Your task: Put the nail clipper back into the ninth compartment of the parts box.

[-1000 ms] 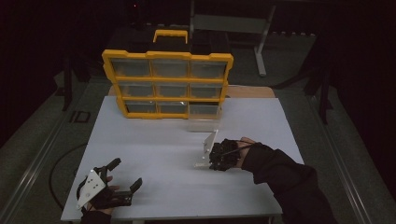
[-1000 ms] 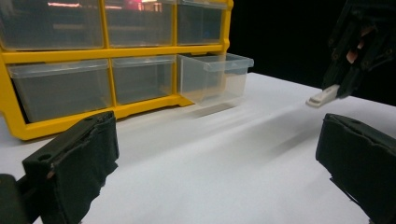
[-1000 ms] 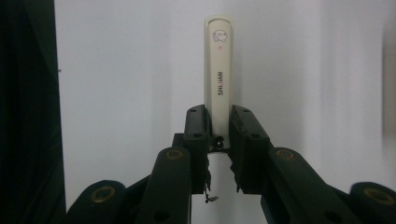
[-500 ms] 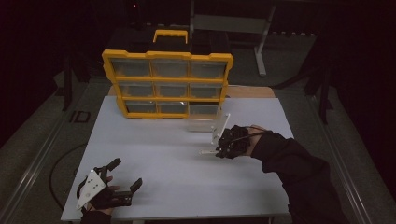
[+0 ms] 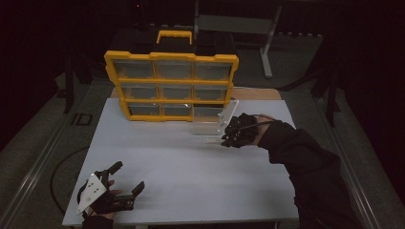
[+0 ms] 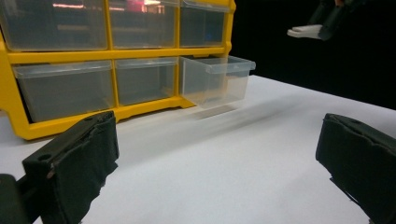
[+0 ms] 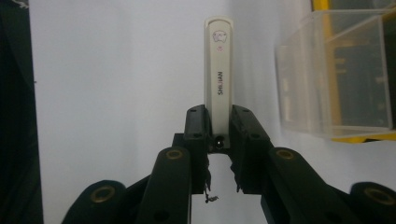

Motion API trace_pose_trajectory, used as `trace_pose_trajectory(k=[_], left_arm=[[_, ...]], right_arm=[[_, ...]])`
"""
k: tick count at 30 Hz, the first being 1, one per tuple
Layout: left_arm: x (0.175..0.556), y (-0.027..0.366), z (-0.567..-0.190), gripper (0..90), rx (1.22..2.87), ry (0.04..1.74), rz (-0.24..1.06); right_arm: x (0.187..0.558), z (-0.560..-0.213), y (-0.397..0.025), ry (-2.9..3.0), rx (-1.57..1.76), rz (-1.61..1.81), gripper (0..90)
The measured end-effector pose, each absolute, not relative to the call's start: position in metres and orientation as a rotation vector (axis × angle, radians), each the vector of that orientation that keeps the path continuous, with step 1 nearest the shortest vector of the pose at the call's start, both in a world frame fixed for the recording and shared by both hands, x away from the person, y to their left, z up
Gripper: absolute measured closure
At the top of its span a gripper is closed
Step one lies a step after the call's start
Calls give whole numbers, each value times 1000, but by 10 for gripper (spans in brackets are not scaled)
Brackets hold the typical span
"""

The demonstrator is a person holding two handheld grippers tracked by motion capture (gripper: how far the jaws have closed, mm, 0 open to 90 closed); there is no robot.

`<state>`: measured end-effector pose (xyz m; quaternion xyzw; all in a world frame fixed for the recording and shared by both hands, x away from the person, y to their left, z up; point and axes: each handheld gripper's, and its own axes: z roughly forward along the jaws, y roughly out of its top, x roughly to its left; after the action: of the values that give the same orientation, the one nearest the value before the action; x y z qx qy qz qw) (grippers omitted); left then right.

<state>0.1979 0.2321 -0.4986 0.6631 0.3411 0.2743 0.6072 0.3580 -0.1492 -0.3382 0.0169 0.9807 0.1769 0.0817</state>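
The right gripper [image 7: 218,135] is clamped on a slim white plastic stick [image 7: 218,70] just beside the pulled-out clear plastic drawer [image 6: 217,79] of the yellow organiser [image 5: 172,86]; I'd tip it in gently, while the left gripper [image 5: 128,177] idles, jaws wide and empty.

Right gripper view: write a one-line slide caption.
Right gripper shut on a slim white stick, beside the pulled-out clear drawer of the yellow organizer.
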Motion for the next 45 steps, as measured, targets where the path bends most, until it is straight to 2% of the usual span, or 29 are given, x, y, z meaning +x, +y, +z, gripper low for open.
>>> trace_pose_trajectory(k=[29, 45], left_arm=[[198, 233, -498, 3, 1513, 793, 624], [197, 232, -498, 3, 1514, 793, 621]], right_arm=[[410, -319, -144, 2851, 108, 550, 777], [439, -326, -145, 2759, 183, 611, 776]])
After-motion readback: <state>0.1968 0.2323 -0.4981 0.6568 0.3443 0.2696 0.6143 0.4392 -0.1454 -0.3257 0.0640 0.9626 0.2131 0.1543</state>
